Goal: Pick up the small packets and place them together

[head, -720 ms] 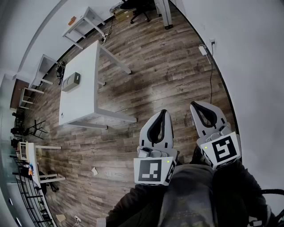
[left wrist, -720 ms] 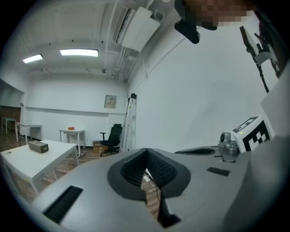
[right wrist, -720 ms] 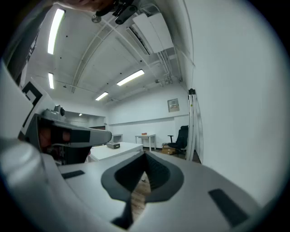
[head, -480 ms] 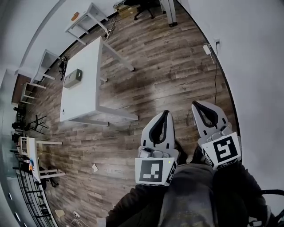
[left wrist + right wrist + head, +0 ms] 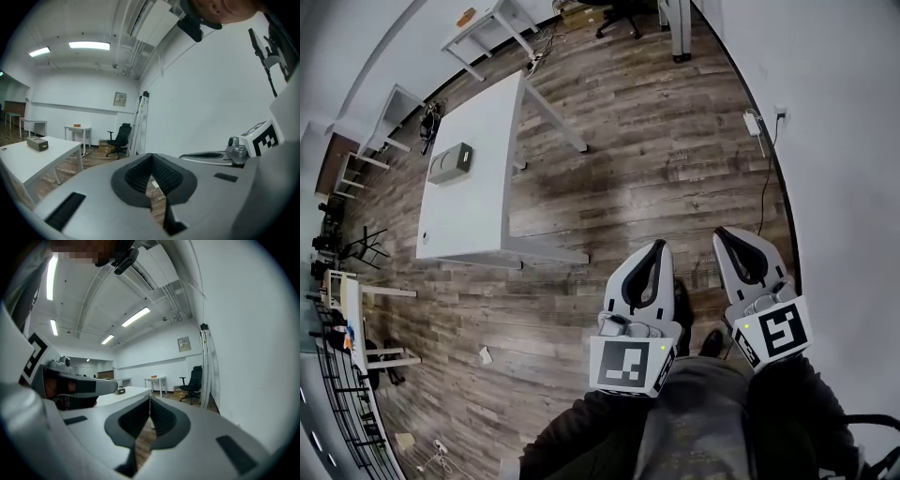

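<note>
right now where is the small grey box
In the head view the grey box sits at upper left on the white table, close to that table's left edge.

1. Ahead of the left gripper (image 5: 658, 247) and the right gripper (image 5: 724, 232), the wooden floor (image 5: 656, 141) lies open as far as the office chair (image 5: 617, 13).
2. The white wall (image 5: 834, 141) runs close along the right, with a wall plug (image 5: 753, 123) and its hanging cable on it.
3. The white table (image 5: 473, 216), bearing a grey box (image 5: 450, 162), stands well to the left. Its legs (image 5: 555, 117) slant out over the floor.

Matt wood-plank floor (image 5: 656, 122), smooth white table (image 5: 473, 216).
</note>
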The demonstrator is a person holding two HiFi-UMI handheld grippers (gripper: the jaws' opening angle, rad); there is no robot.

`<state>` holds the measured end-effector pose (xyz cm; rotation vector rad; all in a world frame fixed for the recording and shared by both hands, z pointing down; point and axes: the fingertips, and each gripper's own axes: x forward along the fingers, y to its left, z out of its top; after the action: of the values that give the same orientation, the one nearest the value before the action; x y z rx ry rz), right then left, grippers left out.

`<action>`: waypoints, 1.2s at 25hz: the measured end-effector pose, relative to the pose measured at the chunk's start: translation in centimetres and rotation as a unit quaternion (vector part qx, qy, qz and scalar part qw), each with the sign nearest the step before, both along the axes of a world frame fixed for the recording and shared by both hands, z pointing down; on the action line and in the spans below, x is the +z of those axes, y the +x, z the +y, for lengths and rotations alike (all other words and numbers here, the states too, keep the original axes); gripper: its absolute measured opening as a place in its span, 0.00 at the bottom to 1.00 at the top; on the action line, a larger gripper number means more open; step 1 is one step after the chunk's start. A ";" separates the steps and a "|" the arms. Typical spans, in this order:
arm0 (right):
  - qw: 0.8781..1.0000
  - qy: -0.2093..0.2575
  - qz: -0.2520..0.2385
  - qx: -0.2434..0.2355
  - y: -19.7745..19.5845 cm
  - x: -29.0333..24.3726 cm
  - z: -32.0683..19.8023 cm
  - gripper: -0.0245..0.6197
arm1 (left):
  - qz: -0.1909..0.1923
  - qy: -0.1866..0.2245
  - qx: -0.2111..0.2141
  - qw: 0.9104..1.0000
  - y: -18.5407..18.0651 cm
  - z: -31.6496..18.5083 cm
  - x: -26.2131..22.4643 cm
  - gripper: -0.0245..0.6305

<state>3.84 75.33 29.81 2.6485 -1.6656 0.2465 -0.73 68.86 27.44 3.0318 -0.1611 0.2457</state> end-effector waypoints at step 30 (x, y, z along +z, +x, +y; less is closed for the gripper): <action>0.999 -0.018 0.007 -0.042 14.4 -0.1 -18.1 0.05 | 0.002 -0.028 0.005 1.000 15.5 -16.0 0.7 0.04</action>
<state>18.27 57.28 29.66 2.5427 -1.7463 0.2542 14.77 52.90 28.18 2.9782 -0.1378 0.2399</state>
